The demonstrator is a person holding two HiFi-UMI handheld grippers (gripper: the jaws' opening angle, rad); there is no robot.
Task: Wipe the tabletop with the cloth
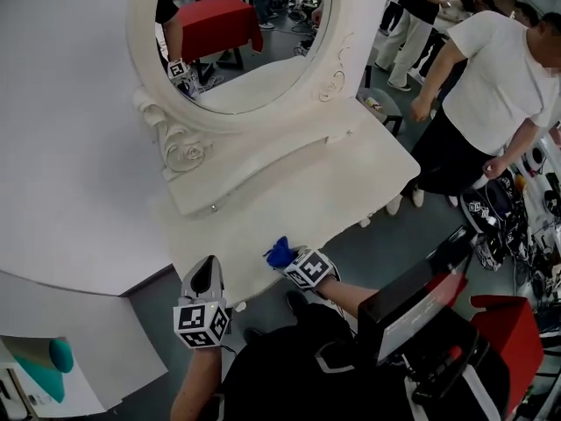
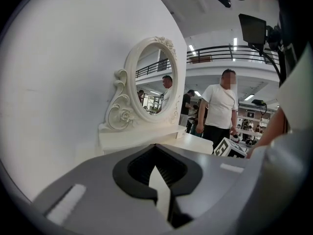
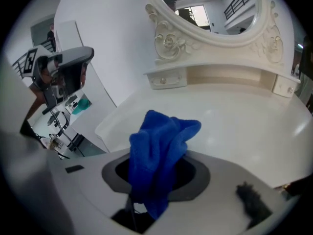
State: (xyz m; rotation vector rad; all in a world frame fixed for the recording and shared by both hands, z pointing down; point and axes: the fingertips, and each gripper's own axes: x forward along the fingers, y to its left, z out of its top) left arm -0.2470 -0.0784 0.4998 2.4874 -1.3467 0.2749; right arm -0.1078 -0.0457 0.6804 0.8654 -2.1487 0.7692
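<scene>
White vanity surface, busy workshop behind. Right gripper clenched on blue cloth, bunched ahead of jaws at near edge, likely poised to wipe. Left gripper closed, empty, parked by near-left corner, clear of stroke.

The cloth at the centre of the right gripper view is deep blue terry, soft, nubbly and matt. The tabletop behind it is white and smooth, with a faint satin sheen. In the upper middle of the head view the mirror frame is white too, carved in scrolls and duller than the glossy mirror glass. The left gripper and right gripper have smooth matt grey plastic shells; the left's black lining is ribbed. The wall at upper left is plain matt white
</scene>
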